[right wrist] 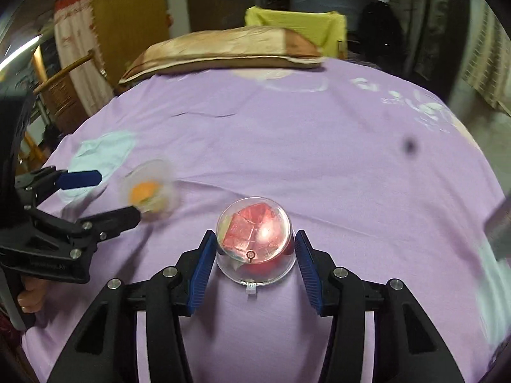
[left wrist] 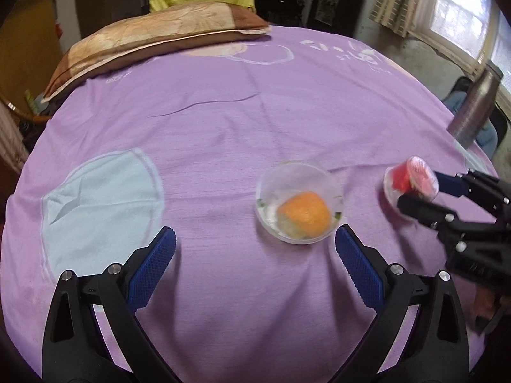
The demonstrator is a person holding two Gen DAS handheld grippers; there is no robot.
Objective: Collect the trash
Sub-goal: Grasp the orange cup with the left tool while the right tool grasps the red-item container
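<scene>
Two grippers, two little plastic cups of trash on a purple bedsheet.

So the right gripper (right wrist: 254, 266) has its blue pads on either side of a clear dome-shaped cup (right wrist: 254, 244) with a crumpled red wrapper (right wrist: 252, 231) inside. The pads look right against the cup's sides, but I honestly can't tell if they're actually squeezing it or just sitting beside it. The left gripper (left wrist: 255, 245) is spread wide, hovering just short of the other clear cup (left wrist: 298, 201), which sits on the purple sheet (left wrist: 223, 121) holding an orange peel (left wrist: 305, 212) plus some pale scraps. That cup isn't between the fingers. Both cups are near each other, mid-bed. There's a brown pillow (left wrist: 153, 38) up at the far end and a light blue patch (left wrist: 102, 198) printed on the sheet off to the left.
</scene>
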